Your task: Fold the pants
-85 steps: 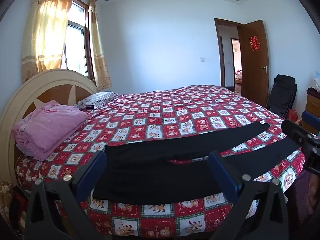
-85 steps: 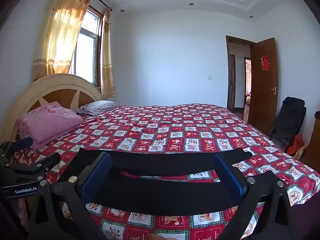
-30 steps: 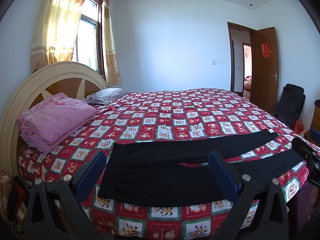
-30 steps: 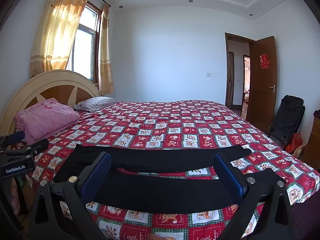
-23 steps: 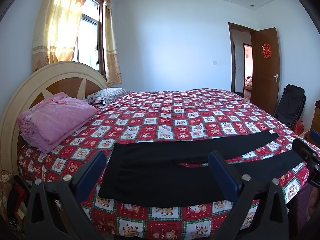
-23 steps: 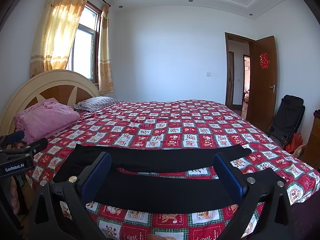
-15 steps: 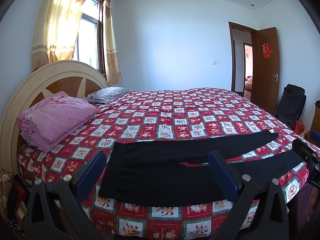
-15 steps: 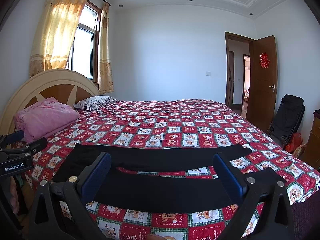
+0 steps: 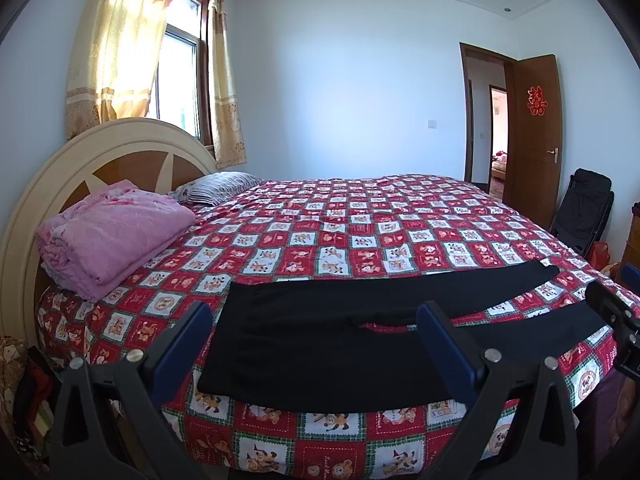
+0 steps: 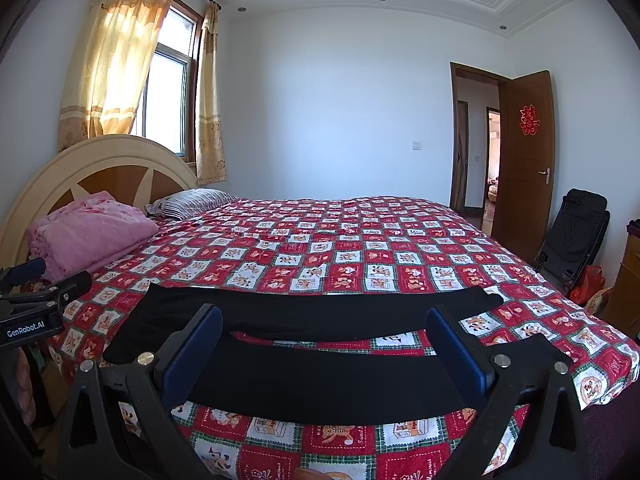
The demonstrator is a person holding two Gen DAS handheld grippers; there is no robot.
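Observation:
Black pants (image 9: 320,344) (image 10: 320,376) lie spread flat near the front edge of the bed, waist to the left, the two legs running right and slightly apart. My left gripper (image 9: 314,344) hovers in front of the waist and crotch area, open, holding nothing. My right gripper (image 10: 322,348) hovers before the legs, open and empty too. The right gripper's tip (image 9: 612,312) shows at the right edge of the left wrist view, and the left gripper's tip (image 10: 44,292) at the left edge of the right wrist view.
The bed's red checkered cartoon cover (image 9: 360,240) stretches far back. A folded pink blanket (image 9: 112,232) and a striped pillow (image 9: 220,188) lie by the round headboard (image 9: 60,168). A black folded chair (image 10: 572,236) and an open brown door (image 10: 524,160) stand at right.
Both views have risen and levelled since 2.8 s ago, with the left one swinging a little right. Over the last second almost nothing has moved. The pants lie unchanged.

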